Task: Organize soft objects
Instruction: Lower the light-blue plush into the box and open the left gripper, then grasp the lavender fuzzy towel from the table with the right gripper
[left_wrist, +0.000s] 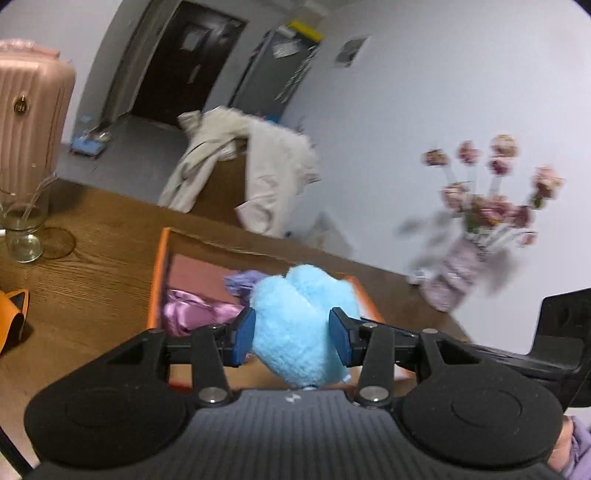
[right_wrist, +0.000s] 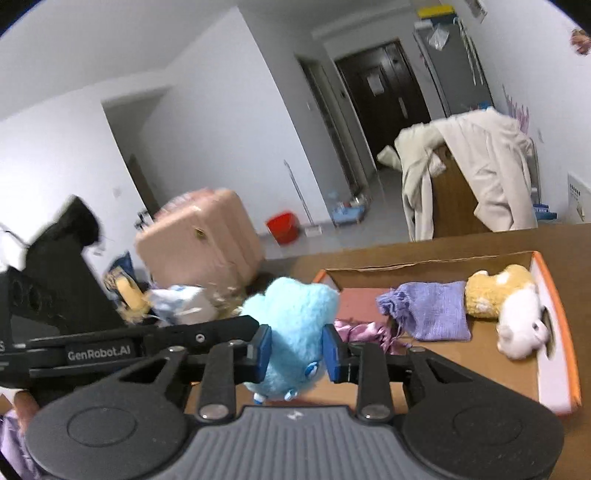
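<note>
We see both grippers pinching the same light blue plush toy (left_wrist: 295, 325): in the left wrist view the left gripper (left_wrist: 291, 334) has its blue fingers (left_wrist: 244, 334) pressed into the fluffy sides of the toy at the lower middle of the frame, and in the right wrist view the right gripper (right_wrist: 297, 350) squeezes the toy's narrower lower part between its own blue fingers (right_wrist: 264, 350), also at the lower middle. The toy hangs off the desk (left_wrist: 92, 266), held just in front of the near edge of an open cardboard box (right_wrist: 554, 295) with orange rims. Inside the box, at the right of the right wrist view, we make out a purple knitted pouch (right_wrist: 432, 310), a yellow and white plush animal (right_wrist: 506, 306) lying against the right wall, and a shiny pink satin cloth (right_wrist: 358, 328) near the fingers. On the desk at the left of the left wrist view stands a glass jar (left_wrist: 24, 229), and at the right a vase of pink flowers (left_wrist: 480, 221), blurred. Beyond the desk we see a pink suitcase (right_wrist: 199, 240), a chair draped with pale coats (right_wrist: 465, 166), a red bucket (right_wrist: 282, 227) on the floor, and a dark door (right_wrist: 388, 96) at the end of the hallway.
</note>
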